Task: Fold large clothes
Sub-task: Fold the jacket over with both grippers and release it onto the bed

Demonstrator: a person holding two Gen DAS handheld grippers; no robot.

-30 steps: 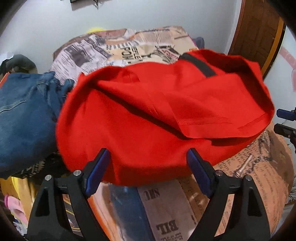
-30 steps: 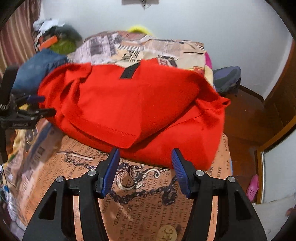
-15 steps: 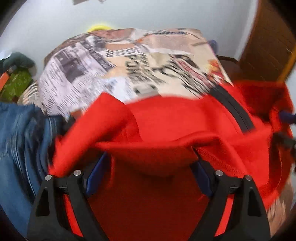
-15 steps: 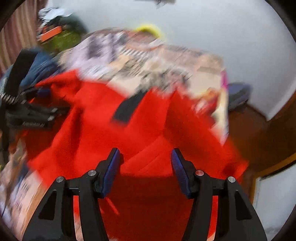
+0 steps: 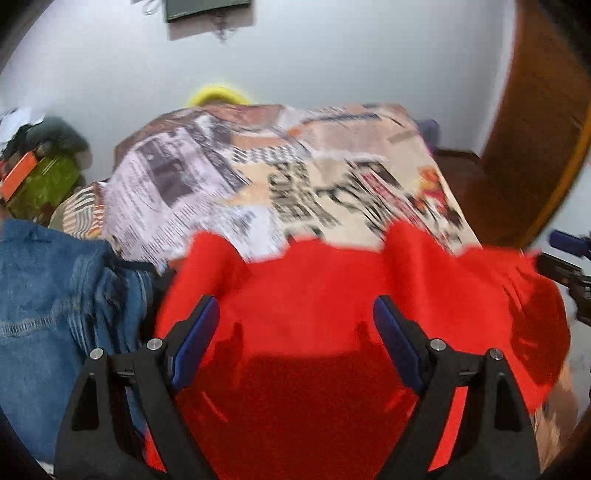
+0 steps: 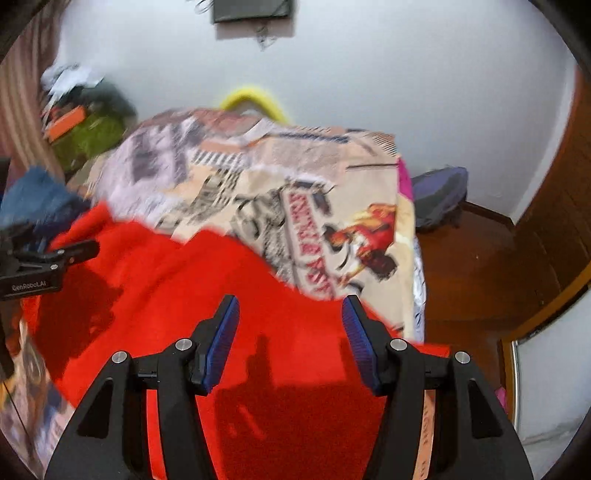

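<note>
Room: pale wall [image 5: 332, 74] behind; wooden door [image 5: 535, 129] at the right; a dark box [image 6: 251, 11] with wires hangs high on the wall
Bed: covered by a newsprint-pattern sheet [image 5: 295, 177]; it carries the clothes
Left claw [image 5: 295, 323]: jaws spread wide, blue pads apart with nothing pinched; red cloth lies below and between them; whether the pads touch it is lost in blur
Right claw [image 6: 290, 326]: jaws parted about halfway, nothing clamped; it hangs over the same cloth
Red garment [image 5: 332, 314]: spread across the near part of the bed under both claws; its far edge is uneven against the sheet; blurred
Jeans [image 5: 48, 295]: heaped at the left, just beside the red garment
Further out: green bundle [image 5: 44, 181] with an orange strip at far left; yellow thing [image 6: 255, 98] behind the bed's far end; dark bag [image 6: 439, 195] on the wooden floor [image 6: 480, 266] at the right
</note>
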